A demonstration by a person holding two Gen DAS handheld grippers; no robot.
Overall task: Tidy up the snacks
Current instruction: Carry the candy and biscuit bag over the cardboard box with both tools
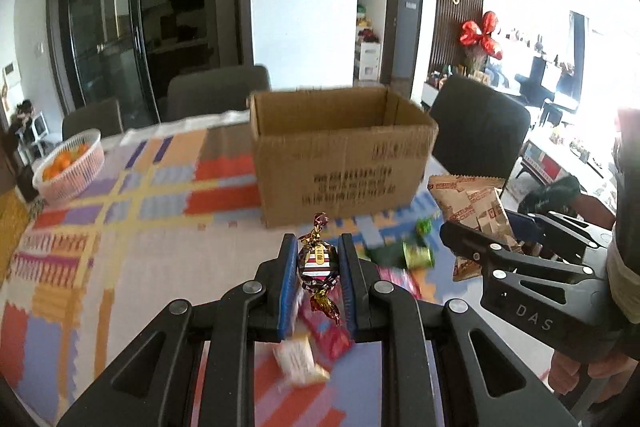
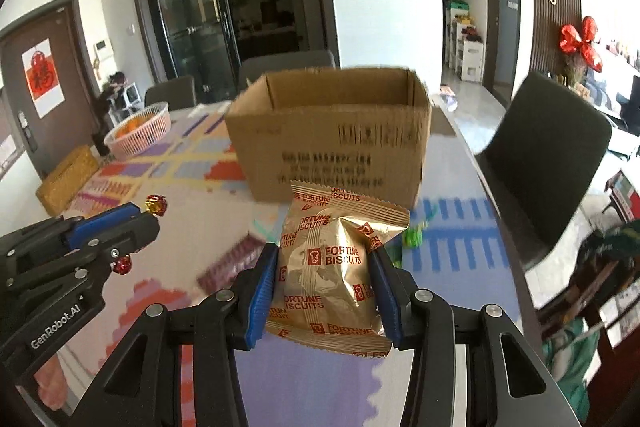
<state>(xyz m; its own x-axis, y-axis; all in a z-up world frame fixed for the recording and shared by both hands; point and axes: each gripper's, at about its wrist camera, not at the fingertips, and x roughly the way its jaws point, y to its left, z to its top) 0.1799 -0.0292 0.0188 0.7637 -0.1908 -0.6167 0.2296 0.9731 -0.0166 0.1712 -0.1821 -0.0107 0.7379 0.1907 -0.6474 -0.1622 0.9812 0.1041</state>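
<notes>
- Left gripper [image 1: 319, 267] fingers [image 1: 289, 267] are pinching a wrapped candy [image 1: 318, 265] between the blue pads, lower centre of frame, narrow gap.
- Right gripper [image 2: 324, 287] fingers [image 2: 262, 285] are squeezing a gold Fortune Biscuits packet [image 2: 330, 267], held upright, wider gap.
- Open cardboard box [image 1: 340, 155] is sitting mid-frame on the patterned worktop [image 1: 120, 227], beyond both loads.
- Loose snacks [image 1: 404, 255] are lying blurred on the worktop near the box.
- Step, judging: both are carrying items boxward; next calls for clearing the rim, then releasing inside.
</notes>
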